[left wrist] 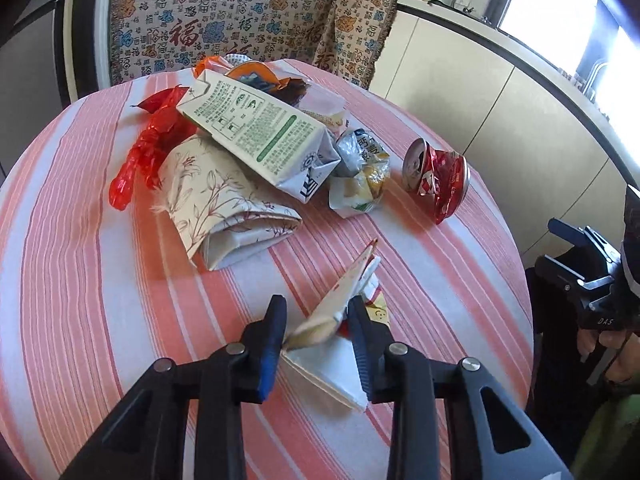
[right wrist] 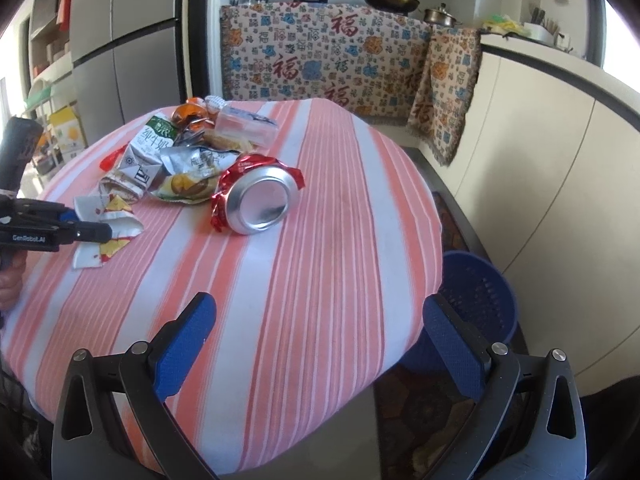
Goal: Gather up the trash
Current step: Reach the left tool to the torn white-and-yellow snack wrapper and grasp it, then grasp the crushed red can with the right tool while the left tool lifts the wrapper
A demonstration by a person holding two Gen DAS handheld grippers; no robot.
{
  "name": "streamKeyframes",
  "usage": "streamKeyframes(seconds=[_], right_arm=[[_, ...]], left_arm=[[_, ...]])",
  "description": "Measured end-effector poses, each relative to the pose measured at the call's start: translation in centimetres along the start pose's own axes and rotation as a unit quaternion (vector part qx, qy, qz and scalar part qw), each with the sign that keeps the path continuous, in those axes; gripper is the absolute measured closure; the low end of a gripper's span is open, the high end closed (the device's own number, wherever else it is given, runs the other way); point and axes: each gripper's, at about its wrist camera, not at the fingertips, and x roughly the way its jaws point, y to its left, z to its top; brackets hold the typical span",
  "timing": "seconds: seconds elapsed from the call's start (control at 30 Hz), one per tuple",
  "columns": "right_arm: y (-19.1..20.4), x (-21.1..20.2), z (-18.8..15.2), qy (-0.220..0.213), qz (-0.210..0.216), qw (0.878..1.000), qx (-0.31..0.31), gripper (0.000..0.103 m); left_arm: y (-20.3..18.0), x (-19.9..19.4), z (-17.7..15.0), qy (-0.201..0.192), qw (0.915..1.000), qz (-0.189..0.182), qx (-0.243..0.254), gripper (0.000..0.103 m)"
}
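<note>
My left gripper [left wrist: 318,320] is shut on a crumpled white and yellow paper carton [left wrist: 340,308] lying on the striped table [left wrist: 100,300]; the carton also shows in the right wrist view [right wrist: 108,224]. Beyond it lie a milk carton [left wrist: 256,132], a floral paper wrapper [left wrist: 224,208], a red plastic wrapper [left wrist: 148,148], a snack bag [left wrist: 360,176] and a crushed red can [left wrist: 438,176]. My right gripper [right wrist: 320,320] is open and empty above the table's near edge, with the crushed can [right wrist: 256,200] ahead of it.
A blue plastic basket [right wrist: 480,300] stands on the floor right of the table. A patterned cloth [right wrist: 320,60] covers the counter behind, with pots on top. Cream cabinets [right wrist: 540,180] line the right side. A fridge [right wrist: 132,40] stands at back left.
</note>
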Motion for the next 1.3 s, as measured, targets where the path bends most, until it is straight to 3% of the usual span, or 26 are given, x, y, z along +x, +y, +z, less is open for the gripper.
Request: streamKeyframes(seconds=[0.03, 0.1, 0.2, 0.33, 0.43, 0.53, 0.63, 0.67, 0.9, 0.97, 1.07, 1.2, 1.27, 1.3], right_arm=[[-0.2, 0.2, 0.1, 0.001, 0.006, 1.0, 0.003, 0.0], [-0.5, 0.8, 0.7, 0.007, 0.034, 0.999, 0.013, 0.0], [-0.2, 2.4, 2.1, 0.026, 0.073, 0.997, 0.021, 0.0], [1.7, 5.0, 4.5, 0.035, 0.101, 0.994, 0.007, 0.0], [3.2, 7.1, 6.1, 0.044, 0.106, 0.993, 0.0, 0.001], [4.1, 8.9, 6.9, 0.047, 0.11, 0.993, -0.003, 0.002], [3.8, 10.2, 6.8, 0.062, 0.103, 0.993, -0.003, 0.023], [3.3, 10.3, 6.5, 0.066, 0.103, 0.992, 0.003, 0.025], [0.2, 9.1, 5.1, 0.071, 0.099, 0.992, 0.017, 0.021], [0.0, 8.4, 5.0, 0.069, 0.103, 0.992, 0.02, 0.011], [0.6, 7.4, 5.3, 0.064, 0.111, 0.992, 0.018, 0.01], [2.3, 6.9, 6.5, 0.053, 0.122, 0.991, 0.006, 0.007], [3.3, 7.4, 7.3, 0.053, 0.11, 0.992, 0.002, 0.007], [3.6, 7.8, 7.6, 0.053, 0.104, 0.993, 0.004, 0.007]], left_arm=[[-0.3, -0.3, -0.4, -0.006, 0.9999, 0.003, -0.013, 0.088], [-1.1, -1.2, -1.4, -0.027, 0.9981, 0.037, -0.042, 0.088], [-3.0, -2.2, -2.9, -0.055, 0.9873, 0.124, -0.082, 0.088], [-5.6, -2.2, -4.4, -0.072, 0.9749, 0.194, -0.082, 0.085], [-5.9, -1.5, -4.7, -0.064, 0.9756, 0.195, -0.078, 0.08], [-5.6, -1.2, -4.6, -0.068, 0.9738, 0.203, -0.076, 0.058], [-5.1, -1.2, -4.8, -0.065, 0.9742, 0.199, -0.084, 0.045], [-4.8, -1.2, -4.9, -0.064, 0.9741, 0.198, -0.09, 0.036], [-5.1, -0.7, -5.3, -0.061, 0.9694, 0.217, -0.097, 0.024], [-5.0, -0.6, -5.3, -0.049, 0.9678, 0.223, -0.106, 0.008], [-4.9, -1.0, -5.5, -0.037, 0.9691, 0.215, -0.115, 0.007], [-4.5, -2.8, -6.0, -0.074, 0.9679, 0.198, -0.136, 0.01], [-4.5, -3.3, -5.6, -0.078, 0.9696, 0.191, -0.131, 0.024], [-4.5, -3.3, -5.3, -0.075, 0.9709, 0.189, -0.126, 0.026]])
